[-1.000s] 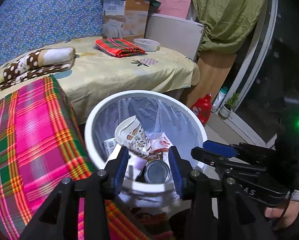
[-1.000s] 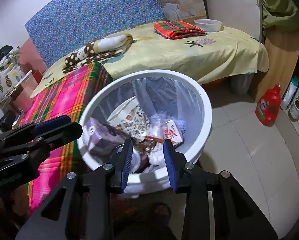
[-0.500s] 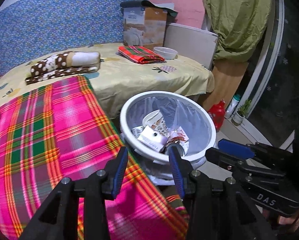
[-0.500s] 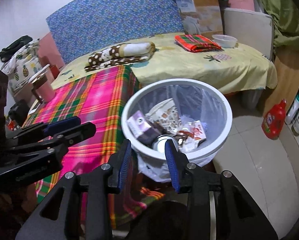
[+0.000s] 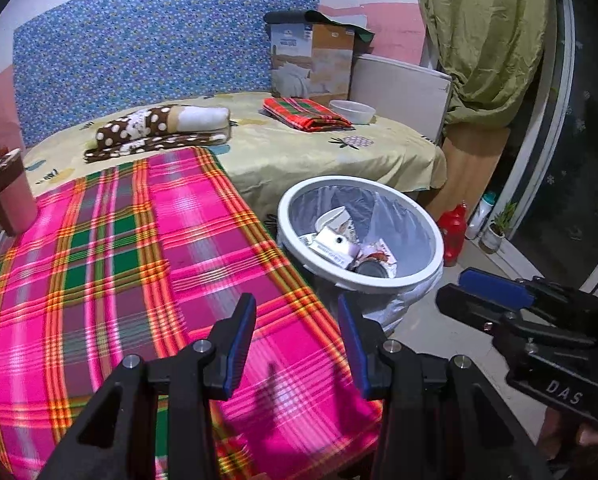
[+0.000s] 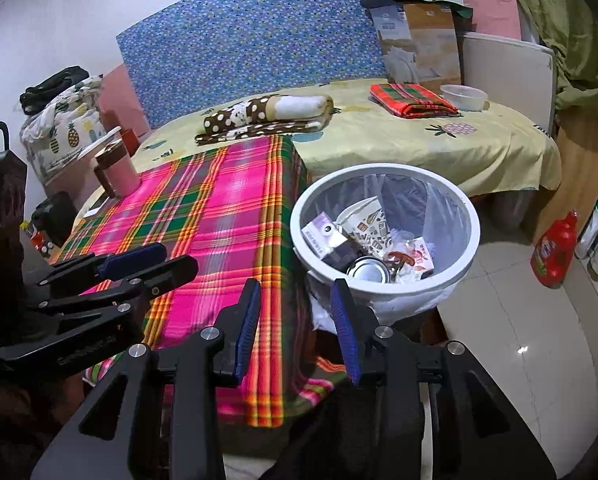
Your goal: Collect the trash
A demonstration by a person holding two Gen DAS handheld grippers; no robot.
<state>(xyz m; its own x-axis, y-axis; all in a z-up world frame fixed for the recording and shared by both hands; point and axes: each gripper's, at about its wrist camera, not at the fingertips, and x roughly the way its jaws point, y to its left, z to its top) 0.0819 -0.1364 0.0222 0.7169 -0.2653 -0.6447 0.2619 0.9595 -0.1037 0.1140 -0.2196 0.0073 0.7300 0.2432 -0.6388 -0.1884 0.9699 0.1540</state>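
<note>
Bedroom corner, plaid cloth [image 5: 139, 264] over a low table. Left gripper [image 5: 297, 344] jaws spread, nothing between; right gripper [image 6: 297, 326] likewise parted and empty. White bin [image 6: 469, 240] stands on the floor touching the table edge, holding a can [image 6: 365, 269], carton [image 6: 325, 236], paper cup [image 6: 369, 222] and wrappers. Judged light, crushable; can rigid, slippery. Grip carton across flat faces.

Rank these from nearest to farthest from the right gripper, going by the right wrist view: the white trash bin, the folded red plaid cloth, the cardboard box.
1. White trash bin, just ahead and right of the right gripper.
2. Folded red plaid cloth, far side of the yellow bed.
3. Cardboard box, behind the cloth, against the wall.
</note>
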